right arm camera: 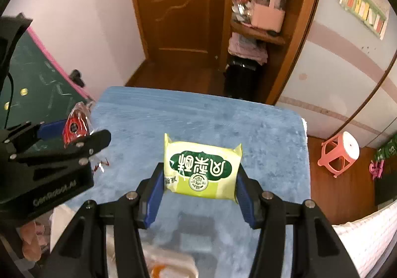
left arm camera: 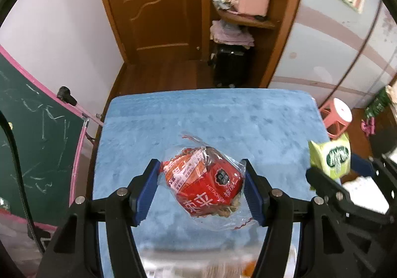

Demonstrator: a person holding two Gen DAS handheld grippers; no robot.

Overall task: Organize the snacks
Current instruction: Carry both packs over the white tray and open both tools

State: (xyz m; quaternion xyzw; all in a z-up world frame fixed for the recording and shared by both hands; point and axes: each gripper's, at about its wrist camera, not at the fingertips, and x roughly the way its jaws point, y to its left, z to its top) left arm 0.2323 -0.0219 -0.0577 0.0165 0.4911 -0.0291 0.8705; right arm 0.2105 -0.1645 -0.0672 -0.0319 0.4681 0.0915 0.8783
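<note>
A clear bag of red snack packs hangs above the blue cloth-covered table, with my left gripper shut on it, a blue pad pressing on each side. A yellow-green snack packet with a dark green label is pinched between the pads of my right gripper, lifted over the same blue table. In the left wrist view the green packet shows at the right edge. In the right wrist view the red bag and left gripper show at the left.
Blurred packets lie at the table's near edge below the grippers. A green chalkboard stands left of the table, a pink stool to the right. A wooden door and shelf unit stand beyond.
</note>
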